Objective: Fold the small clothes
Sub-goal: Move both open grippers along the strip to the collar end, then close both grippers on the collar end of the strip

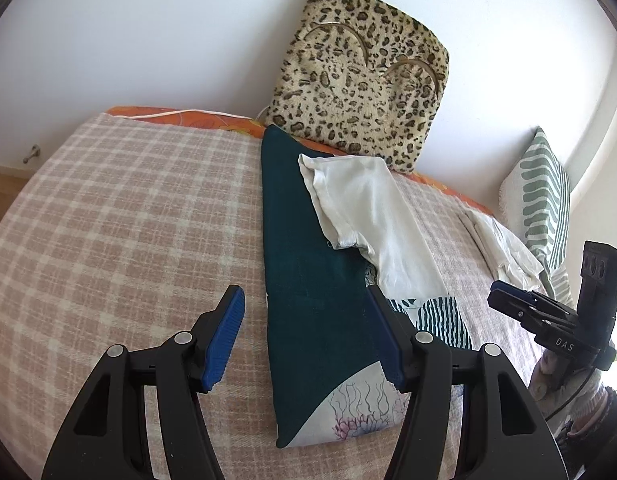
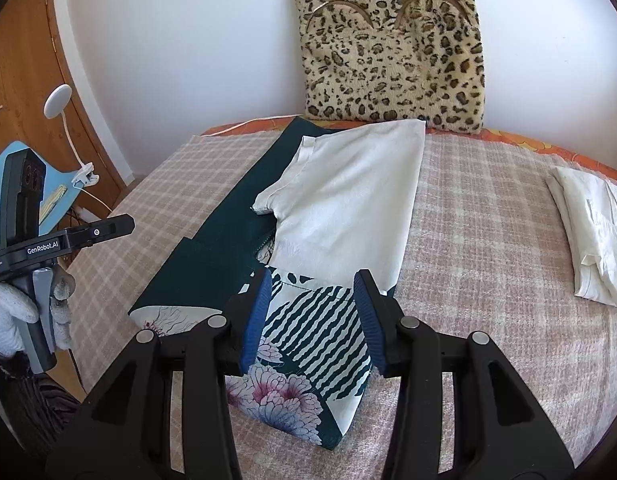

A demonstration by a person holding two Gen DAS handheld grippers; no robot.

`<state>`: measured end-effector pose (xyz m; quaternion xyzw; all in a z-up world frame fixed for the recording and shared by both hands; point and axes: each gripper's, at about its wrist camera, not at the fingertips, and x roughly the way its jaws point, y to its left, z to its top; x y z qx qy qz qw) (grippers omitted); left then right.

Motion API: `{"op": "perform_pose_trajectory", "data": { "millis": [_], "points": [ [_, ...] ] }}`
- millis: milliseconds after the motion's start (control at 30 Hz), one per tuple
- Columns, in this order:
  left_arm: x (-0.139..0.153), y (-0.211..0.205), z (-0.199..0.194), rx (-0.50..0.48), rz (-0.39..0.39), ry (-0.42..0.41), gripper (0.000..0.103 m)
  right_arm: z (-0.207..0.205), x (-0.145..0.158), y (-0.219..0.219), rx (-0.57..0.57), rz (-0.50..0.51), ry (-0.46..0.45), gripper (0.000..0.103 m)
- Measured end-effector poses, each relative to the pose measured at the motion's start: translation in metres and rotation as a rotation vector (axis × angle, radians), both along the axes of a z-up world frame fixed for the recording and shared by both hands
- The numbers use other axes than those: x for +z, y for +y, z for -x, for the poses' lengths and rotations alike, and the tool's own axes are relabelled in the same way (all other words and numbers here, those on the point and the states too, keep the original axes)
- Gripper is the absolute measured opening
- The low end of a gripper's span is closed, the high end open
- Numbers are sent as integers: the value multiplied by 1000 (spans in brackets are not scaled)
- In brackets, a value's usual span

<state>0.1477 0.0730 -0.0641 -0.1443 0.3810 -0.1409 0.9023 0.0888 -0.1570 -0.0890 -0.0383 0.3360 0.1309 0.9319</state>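
Bed (image 2: 488, 240): lay under everything, checked cover flat.
Green garment (image 1: 308, 280): stretched lengthwise mid-bed, under white top (image 2: 348, 200); best folded after smoothing.
Left gripper (image 1: 304, 340): hovered, jaws apart, empty.
Right gripper (image 2: 312, 320): likewise parted, gripping nothing.

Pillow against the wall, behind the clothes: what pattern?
Leopard print, tan with dark spots: the pillow shows best in the right wrist view.

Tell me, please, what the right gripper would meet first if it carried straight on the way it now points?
Most likely the patterned dark green garment lying on the checked blanket; the right gripper stands open above it, though depth is hard to judge.
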Motion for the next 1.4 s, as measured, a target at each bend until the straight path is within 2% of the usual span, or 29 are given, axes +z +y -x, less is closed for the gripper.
{"op": "perform_pose_trajectory", "data": {
  "millis": [67,300,633,700,867,1133,1333,1400],
  "points": [
    [1,3,-11,6,14,20,60,-5,1,-5,-6,-17,25,51],
    [7,15,-64,-8,8,85,60,-28,3,-27,-49,-48,98,52],
    [21,23,-157,-11,-64,55,60,-98,12,-59,-99,-119,170,52],
    [16,20,-177,-11,-72,65,60,-118,12,-64,-104,-143,194,52],
    [-5,14,-222,-9,21,114,60,-172,9,-75,-126,-229,244,52],
    [-44,-1,-280,-22,65,192,60,-257,-7,-91,-183,-265,293,52],
    [-66,-1,-305,-30,101,225,60,-295,-16,-96,-175,-313,306,52],
    [-67,-1,-309,-30,116,203,61,-302,-15,-94,-165,-309,297,52]
  ]
}}
